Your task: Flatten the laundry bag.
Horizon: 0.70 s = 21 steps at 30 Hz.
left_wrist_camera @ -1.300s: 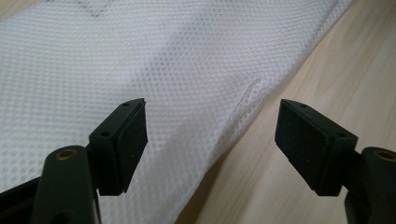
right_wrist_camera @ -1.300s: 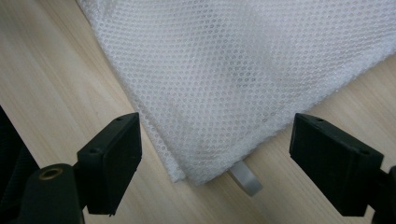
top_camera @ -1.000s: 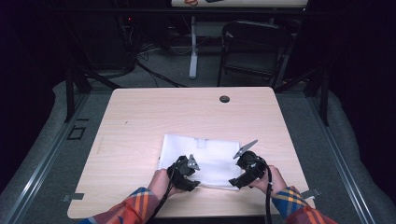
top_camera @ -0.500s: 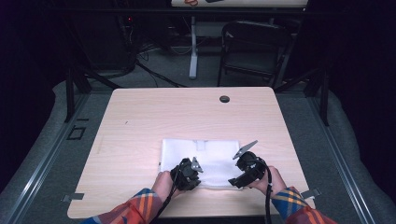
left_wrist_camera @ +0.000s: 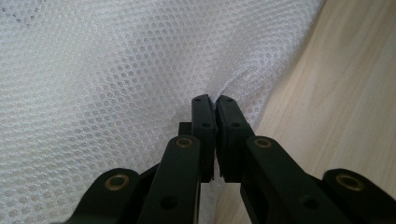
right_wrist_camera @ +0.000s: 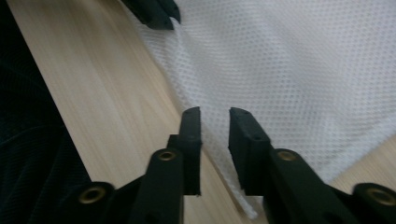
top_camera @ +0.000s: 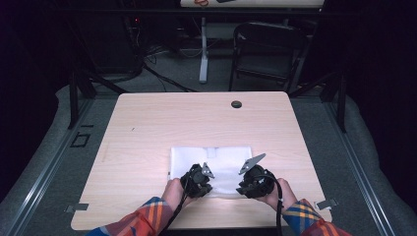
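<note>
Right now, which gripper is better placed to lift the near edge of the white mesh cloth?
Left. The left gripper is shut on the white mesh cloth, which puckers at its tips. The right gripper is open, its jaws astride the cloth's edge, not yet clamped.

The white cloth [left_wrist_camera: 107, 88] is an open mesh, dotted all over with tiny holes, soft and matt. The table [top_camera: 162, 123] has a pale wood-grain top, smooth with a faint sheen, possibly laminate. The left gripper [left_wrist_camera: 215, 100] looks like matt black plastic with brass-coloured rivets.
</note>
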{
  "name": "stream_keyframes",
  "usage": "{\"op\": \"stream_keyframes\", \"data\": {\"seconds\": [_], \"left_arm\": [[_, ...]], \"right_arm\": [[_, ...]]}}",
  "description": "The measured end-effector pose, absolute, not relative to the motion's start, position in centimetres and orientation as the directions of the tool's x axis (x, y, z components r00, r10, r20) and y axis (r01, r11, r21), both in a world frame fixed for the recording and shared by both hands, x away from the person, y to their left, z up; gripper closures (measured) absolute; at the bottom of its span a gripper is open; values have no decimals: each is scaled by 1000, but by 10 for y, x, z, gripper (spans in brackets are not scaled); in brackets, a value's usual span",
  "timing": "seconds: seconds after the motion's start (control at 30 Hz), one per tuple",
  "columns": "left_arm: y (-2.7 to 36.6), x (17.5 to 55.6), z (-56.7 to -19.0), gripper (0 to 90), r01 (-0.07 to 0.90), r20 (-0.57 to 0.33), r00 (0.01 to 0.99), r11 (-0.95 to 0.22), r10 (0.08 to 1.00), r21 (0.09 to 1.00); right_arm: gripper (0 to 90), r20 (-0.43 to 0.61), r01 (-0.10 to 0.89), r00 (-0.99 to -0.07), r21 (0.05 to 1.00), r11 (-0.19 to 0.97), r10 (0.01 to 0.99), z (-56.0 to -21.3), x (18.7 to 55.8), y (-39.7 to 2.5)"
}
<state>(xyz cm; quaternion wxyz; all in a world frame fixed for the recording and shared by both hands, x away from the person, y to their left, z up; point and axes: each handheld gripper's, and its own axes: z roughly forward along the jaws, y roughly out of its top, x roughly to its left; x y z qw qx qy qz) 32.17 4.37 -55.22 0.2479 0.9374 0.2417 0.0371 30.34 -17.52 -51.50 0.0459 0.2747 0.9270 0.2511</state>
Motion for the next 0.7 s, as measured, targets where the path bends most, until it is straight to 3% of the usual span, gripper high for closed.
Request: {"op": "stream_keyframes", "data": {"seconds": [0.1,0.37,0.7], "left_arm": [[43,322,-551,872,433,-45,879,-754,475,494],[42,322,-547,872,438,-48,871,-731,488,523],[43,322,-545,872,434,-45,872,-727,488,532]], "right_arm": [[900,27,448,-865,492,746,501,-520,298,-164],[900,-16,411,-885,446,795,466,-535,298,-148],[900,-95,372,-883,457,808,460,-547,300,-141]]}}
